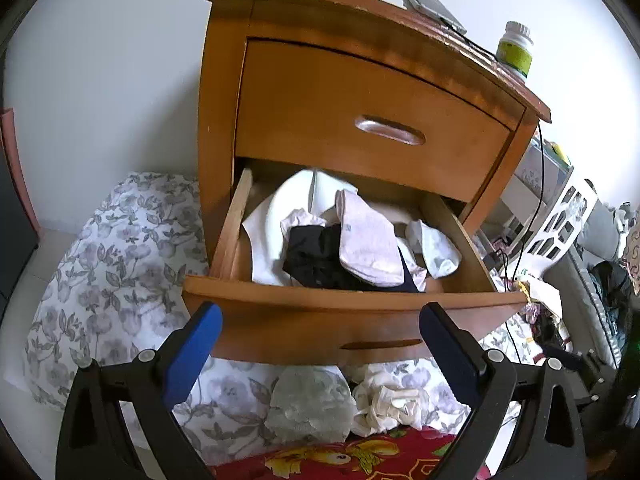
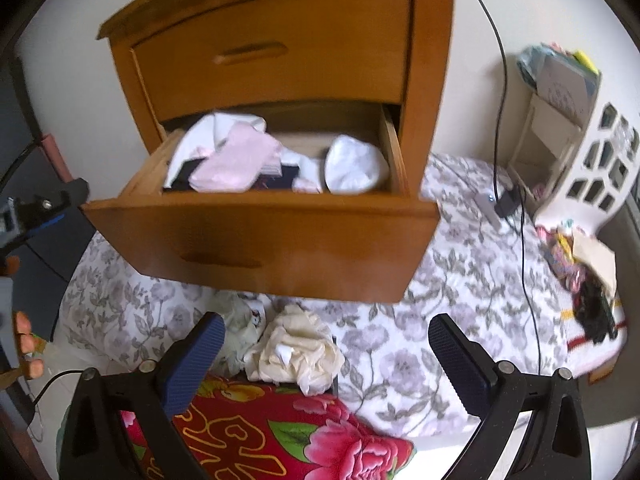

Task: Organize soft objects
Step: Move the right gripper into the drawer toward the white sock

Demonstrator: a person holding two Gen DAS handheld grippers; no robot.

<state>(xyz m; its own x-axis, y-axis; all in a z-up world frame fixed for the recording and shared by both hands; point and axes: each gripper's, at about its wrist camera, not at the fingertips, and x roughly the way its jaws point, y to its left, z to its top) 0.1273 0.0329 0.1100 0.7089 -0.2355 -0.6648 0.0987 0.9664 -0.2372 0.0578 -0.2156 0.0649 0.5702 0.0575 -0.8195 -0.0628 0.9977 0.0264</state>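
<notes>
A wooden nightstand has its lower drawer [image 1: 352, 308] [image 2: 260, 236] pulled out. Inside lie a pink sock [image 1: 370, 246] [image 2: 236, 160], a white garment [image 1: 272, 216], a black garment [image 1: 316, 256] and a white balled sock [image 1: 436, 248] [image 2: 354, 170]. Below the drawer, on the floral bedding, sit a pale grey-green crumpled cloth [image 1: 310, 402] and a cream crumpled cloth [image 1: 390, 402] [image 2: 298, 354]. My left gripper [image 1: 320, 344] is open and holds nothing, just in front of the drawer front. My right gripper [image 2: 326, 354] is open above the cream cloth, apart from it.
A bottle [image 1: 516, 50] and a flat grey device [image 1: 430, 4] stand on the nightstand top. A black cable [image 2: 500, 120] hangs down its right side. A white cut-out rack [image 2: 596, 160] and clutter lie to the right. A red flowered blanket [image 2: 280, 436] is nearest.
</notes>
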